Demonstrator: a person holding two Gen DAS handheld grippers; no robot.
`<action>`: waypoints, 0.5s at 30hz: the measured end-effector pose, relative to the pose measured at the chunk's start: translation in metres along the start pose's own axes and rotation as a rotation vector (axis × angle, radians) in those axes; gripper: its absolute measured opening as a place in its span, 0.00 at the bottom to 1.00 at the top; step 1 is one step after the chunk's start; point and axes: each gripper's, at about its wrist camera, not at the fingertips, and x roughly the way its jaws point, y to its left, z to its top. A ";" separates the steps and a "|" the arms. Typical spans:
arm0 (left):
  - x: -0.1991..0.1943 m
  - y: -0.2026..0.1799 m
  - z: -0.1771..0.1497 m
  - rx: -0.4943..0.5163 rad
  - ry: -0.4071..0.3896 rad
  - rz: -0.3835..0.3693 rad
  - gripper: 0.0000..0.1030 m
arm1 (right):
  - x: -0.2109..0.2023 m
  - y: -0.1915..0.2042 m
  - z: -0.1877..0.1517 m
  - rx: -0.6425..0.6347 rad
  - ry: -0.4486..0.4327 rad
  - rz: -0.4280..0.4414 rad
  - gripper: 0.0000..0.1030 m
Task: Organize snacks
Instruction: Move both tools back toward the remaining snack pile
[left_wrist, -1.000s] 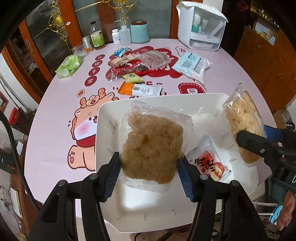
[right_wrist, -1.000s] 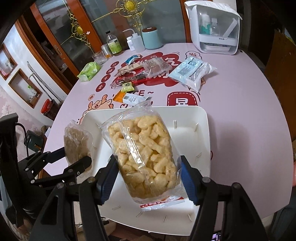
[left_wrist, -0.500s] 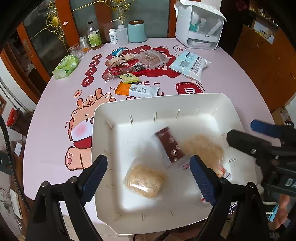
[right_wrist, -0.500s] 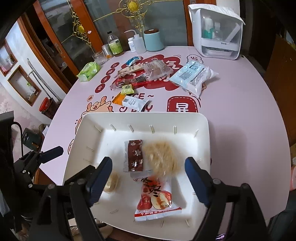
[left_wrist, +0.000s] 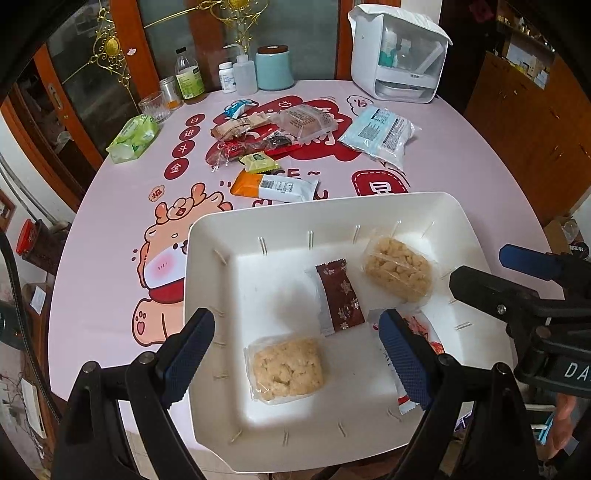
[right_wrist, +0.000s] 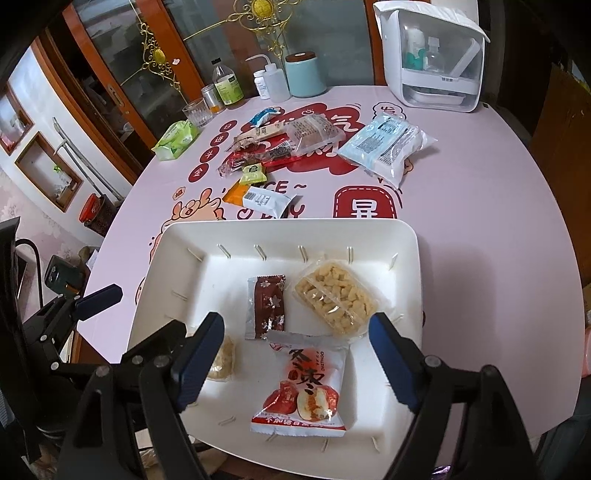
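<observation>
Now both claws, left (left_wrist: 295, 358) and right (right_wrist: 295, 363), have just sprung apart and hang empty over the tray (left_wrist: 221, 236), four packets inside. Next, the orange bar (left_wrist: 273, 186) on the desk: light, crinkly, slippery; pinch it across its middle.

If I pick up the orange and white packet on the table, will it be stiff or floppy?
The orange and white packet is probably fairly stiff: it lies flat and long like a wrapped bar. Its film looks smooth, so it may slip between pads. It seems light, and being flat it should slide rather than roll if pushed.
</observation>
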 end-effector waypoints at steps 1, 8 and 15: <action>0.000 0.000 0.000 0.000 -0.002 0.001 0.87 | 0.000 0.000 0.000 0.002 -0.004 0.000 0.79; 0.001 0.002 0.001 0.002 -0.002 0.006 0.87 | 0.000 0.000 0.001 0.001 -0.003 0.001 0.79; 0.004 0.006 0.003 0.002 -0.006 0.011 0.87 | 0.004 -0.002 0.003 0.030 -0.004 -0.005 0.79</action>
